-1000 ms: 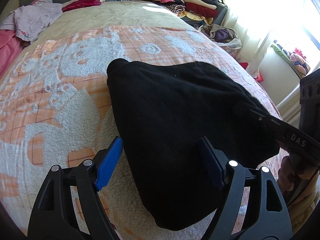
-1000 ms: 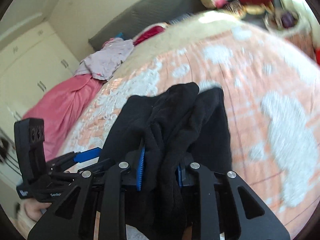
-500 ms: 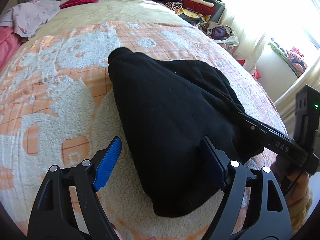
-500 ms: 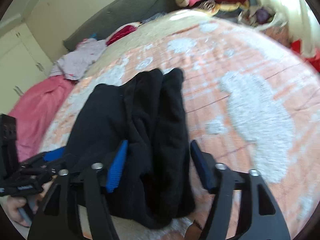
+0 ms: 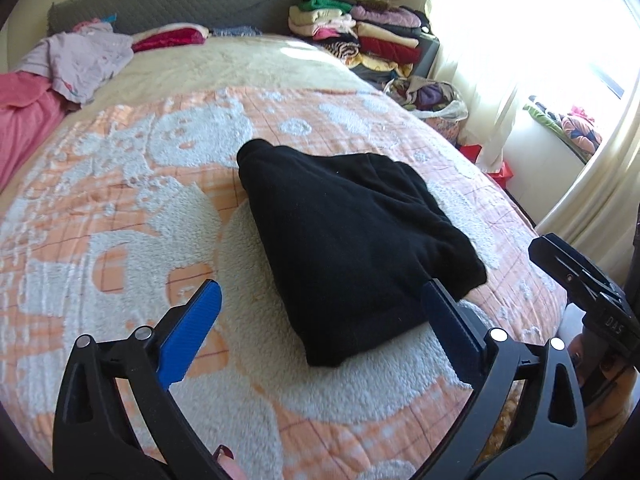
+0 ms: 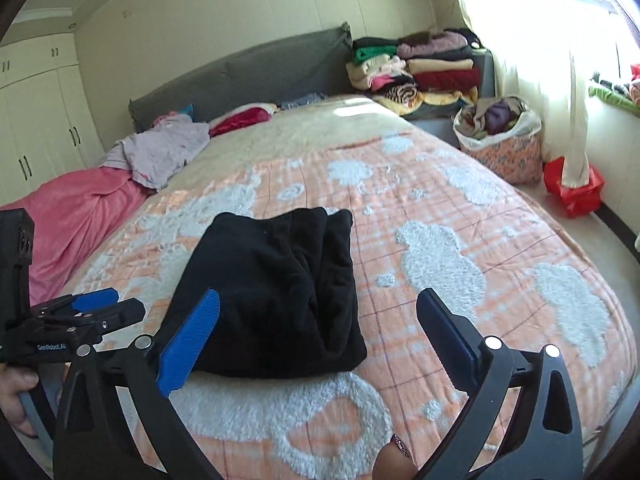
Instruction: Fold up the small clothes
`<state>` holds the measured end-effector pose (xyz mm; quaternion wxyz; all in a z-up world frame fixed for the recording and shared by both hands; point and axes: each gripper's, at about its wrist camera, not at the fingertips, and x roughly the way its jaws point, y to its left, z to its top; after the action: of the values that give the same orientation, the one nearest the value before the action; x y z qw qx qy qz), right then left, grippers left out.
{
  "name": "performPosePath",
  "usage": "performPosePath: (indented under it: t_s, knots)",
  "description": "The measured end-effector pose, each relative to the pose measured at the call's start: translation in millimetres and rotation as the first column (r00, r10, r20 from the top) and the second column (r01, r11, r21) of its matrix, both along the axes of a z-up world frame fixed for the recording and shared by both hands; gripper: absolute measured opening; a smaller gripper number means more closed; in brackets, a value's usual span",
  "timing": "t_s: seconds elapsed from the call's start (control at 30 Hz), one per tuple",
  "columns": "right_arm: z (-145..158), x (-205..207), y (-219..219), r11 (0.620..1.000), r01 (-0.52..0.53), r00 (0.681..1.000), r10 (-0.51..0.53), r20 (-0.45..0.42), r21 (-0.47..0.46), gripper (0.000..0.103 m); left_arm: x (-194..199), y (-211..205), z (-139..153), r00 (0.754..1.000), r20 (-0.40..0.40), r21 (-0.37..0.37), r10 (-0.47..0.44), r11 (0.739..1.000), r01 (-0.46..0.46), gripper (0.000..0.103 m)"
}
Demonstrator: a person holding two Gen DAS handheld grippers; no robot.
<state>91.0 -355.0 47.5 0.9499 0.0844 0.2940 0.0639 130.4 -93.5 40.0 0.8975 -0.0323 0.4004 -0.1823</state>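
Since the black garment lies folded in a compact bundle mid-bed on the orange blanket, likely done, both left gripper and right gripper hover short of it, jaws wide apart, holding nothing.

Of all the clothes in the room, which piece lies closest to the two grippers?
The folded black garment in the middle of the bed. It lies alone just ahead of both open grippers; the lilac garment and pink cloth lie farther away.
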Motion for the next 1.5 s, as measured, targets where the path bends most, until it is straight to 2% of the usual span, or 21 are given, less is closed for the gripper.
performPosePath:
  t_s: [0.23, 0.43, 0.83, 1.17, 1.5]
  knots:
    - [9.2, -30.9, 7.4, 1.0, 0.001, 0.999, 0.0, 0.04, -0.027, 0.098, -24.4, 9.6, 7.5, 0.999, 0.041, 0.016, 0.015, 1.0, -0.016, 0.094]
    - [4.5, -47.9, 16.7, 0.999, -0.012, 1.0, 0.012, 0.017, -0.03, 0.098, -43.4, 19.5, 4.0, 0.998, 0.05, 0.026, 0.03, 0.999, -0.032, 0.094]
    - [-35.4, -72.4, 34.1, 0.999, 0.006, 0.993, -0.011, -0.115, -0.044, 0.098, -68.5, 31.8, -20.1, 0.999, 0.013, 0.036, 0.051, 0.998, -0.051, 0.094]
    - [-42.7, -80.6, 44.5, 0.997, -0.01, 0.992, 0.001, -0.123, -0.071, 0.098, -75.4, 37.2, -36.1, 0.997, -0.027, 0.039, 0.073, 0.997, -0.072, 0.094]
    - [-45.2, -80.6, 47.2, 0.998, -0.016, 0.992, 0.008, -0.125, -0.067, 0.098, -77.3, 40.4, -38.6, 0.995, -0.034, 0.053, 0.093, 0.994, -0.091, 0.094]
